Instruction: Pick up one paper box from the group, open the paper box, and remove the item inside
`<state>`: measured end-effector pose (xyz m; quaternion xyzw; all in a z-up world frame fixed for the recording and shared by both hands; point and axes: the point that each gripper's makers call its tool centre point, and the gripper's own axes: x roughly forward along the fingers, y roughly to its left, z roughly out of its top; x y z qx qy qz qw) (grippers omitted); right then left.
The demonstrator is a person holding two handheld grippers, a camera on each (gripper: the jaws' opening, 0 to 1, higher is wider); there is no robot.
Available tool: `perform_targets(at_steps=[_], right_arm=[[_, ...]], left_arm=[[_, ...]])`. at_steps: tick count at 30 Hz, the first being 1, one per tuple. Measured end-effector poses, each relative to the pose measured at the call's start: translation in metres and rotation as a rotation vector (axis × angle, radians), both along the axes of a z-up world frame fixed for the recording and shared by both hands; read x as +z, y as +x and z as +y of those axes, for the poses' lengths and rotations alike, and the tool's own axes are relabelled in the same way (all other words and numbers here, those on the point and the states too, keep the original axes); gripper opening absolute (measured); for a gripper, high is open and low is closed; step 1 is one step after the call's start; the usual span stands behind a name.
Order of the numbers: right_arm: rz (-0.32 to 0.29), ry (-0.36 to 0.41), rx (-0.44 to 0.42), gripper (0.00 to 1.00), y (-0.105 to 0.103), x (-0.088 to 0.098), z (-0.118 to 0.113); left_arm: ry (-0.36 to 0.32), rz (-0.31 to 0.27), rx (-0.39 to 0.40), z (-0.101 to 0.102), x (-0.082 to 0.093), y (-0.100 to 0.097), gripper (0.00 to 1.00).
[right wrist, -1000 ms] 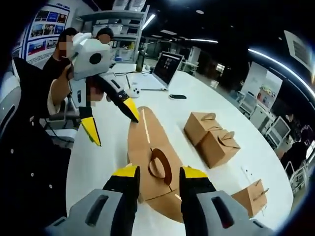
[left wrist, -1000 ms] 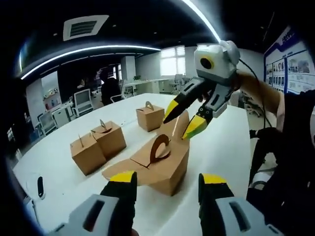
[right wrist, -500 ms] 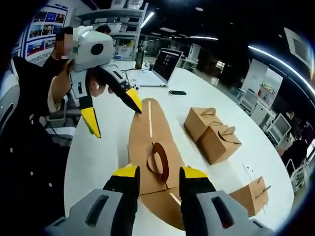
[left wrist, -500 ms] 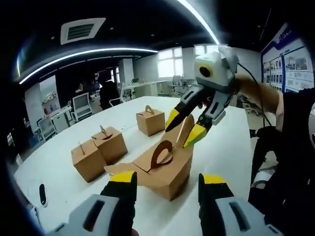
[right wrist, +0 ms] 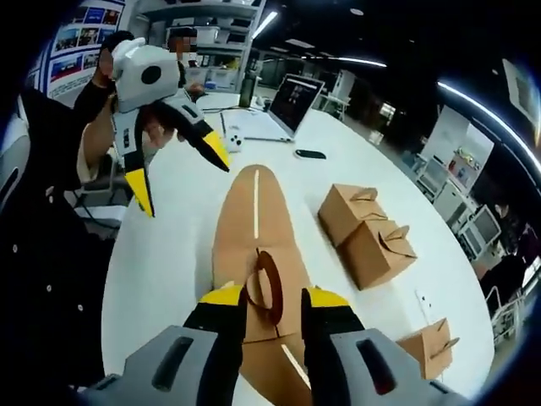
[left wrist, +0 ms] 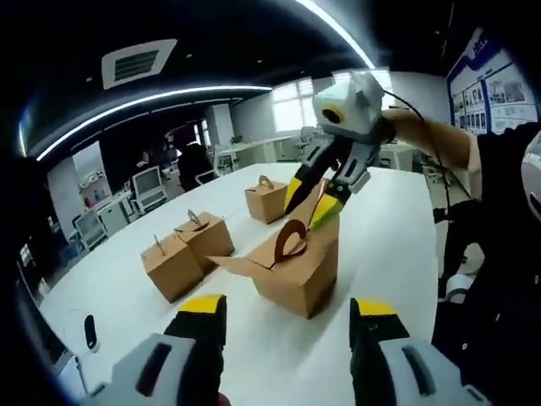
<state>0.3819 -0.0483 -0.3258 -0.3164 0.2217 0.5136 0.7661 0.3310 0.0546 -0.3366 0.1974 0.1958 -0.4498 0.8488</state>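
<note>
Right tongs closing on box handle; left tongs withdrawn

Right tongs have narrowed around the looped handle of the brown paper box with spread flaps; contact unclear. Left tongs, open and empty, have lifted clear. Box stands on the white worktop mid-opening, three closed brown boxes beyond, in an office

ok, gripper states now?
Left gripper: open, holding nothing.
Right gripper: closing on the box handle; grip unclear.
</note>
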Motion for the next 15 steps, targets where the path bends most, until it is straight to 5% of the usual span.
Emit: perform_targets(at_steps=[5,15], right_arm=[[0.001,-0.029,0.013,0.27,0.002,-0.003,0.004],[0.008,-0.039,0.029,0.28,0.000,-0.003,0.005]], left_arm=[[-0.012,0.060,-0.139,-0.019,-0.030,0.010,0.71],[-0.092,0.010,-0.316,-0.043,-0.039,0.043,0.77]])
